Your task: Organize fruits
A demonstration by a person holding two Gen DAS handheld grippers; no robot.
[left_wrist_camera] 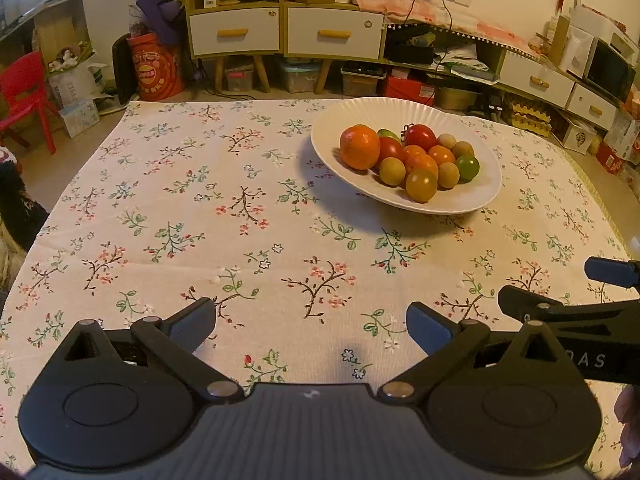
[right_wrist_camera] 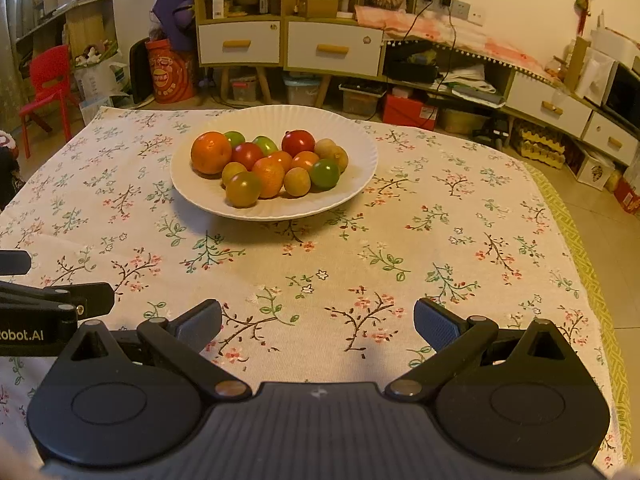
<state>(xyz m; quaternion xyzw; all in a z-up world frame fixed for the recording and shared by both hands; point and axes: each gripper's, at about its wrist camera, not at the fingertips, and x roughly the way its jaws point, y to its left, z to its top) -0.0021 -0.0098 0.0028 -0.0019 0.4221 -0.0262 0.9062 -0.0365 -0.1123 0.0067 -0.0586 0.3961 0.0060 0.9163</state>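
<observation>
A table covered by a floral tablecloth (left_wrist_camera: 200, 208) fills the scene. On its far half sits a wide white plate (right_wrist_camera: 352, 148), holding a heap of small round fruits. A large orange (right_wrist_camera: 211, 152) lies at the left of the heap, touching a red tomato (right_wrist_camera: 247, 155). Another red tomato (right_wrist_camera: 298, 142) sits toward the back, a green one (right_wrist_camera: 324, 173) at the right, and a yellow-brown one (right_wrist_camera: 243, 189) nearest the front edge.

Two handheld grippers hover side by side over the near edge of the table, well apart from the plate. The left gripper (left_wrist_camera: 311, 328) has its jaws spread wide with nothing between them. The right gripper (right_wrist_camera: 318, 326) is likewise spread wide and empty. Behind the table stand a shelf cabinet (left_wrist_camera: 280, 28) with white drawers and a red chair (left_wrist_camera: 24, 96) at far left.
</observation>
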